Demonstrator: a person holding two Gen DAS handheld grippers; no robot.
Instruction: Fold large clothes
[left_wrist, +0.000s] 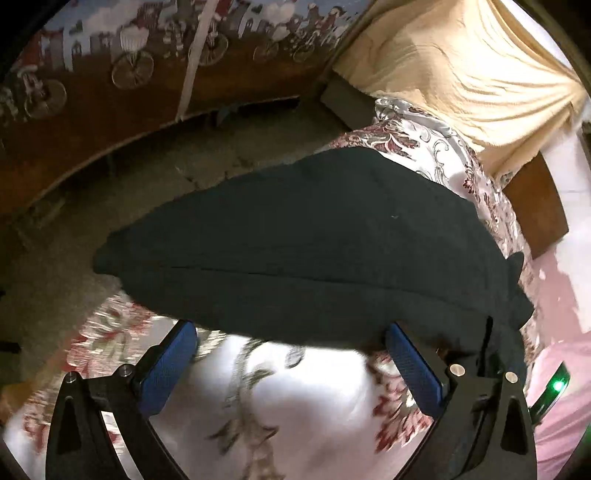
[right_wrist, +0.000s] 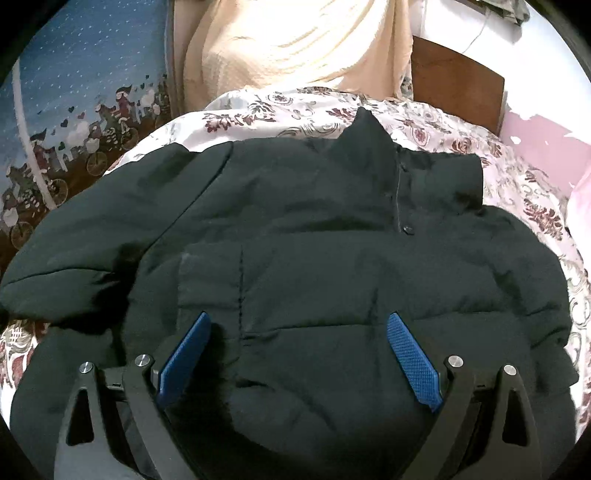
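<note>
Jacket (right_wrist: 295, 258) lies flat on the bed (right_wrist: 295, 107), sleeve over its left edge; both your grippers (left_wrist: 291, 365) (right_wrist: 299, 354) gape wide, empty, ready to fold.

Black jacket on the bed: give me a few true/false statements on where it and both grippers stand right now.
1. The black jacket lies on a floral bedspread. True.
2. The right gripper is shut on the jacket's collar. False: its jaws stand open over the quilted body, and the collar lies farther ahead.
3. The left gripper is open. True.
4. The jacket is red. False: it is black.
5. A beige cloth hangs beyond the bed. True.
</note>
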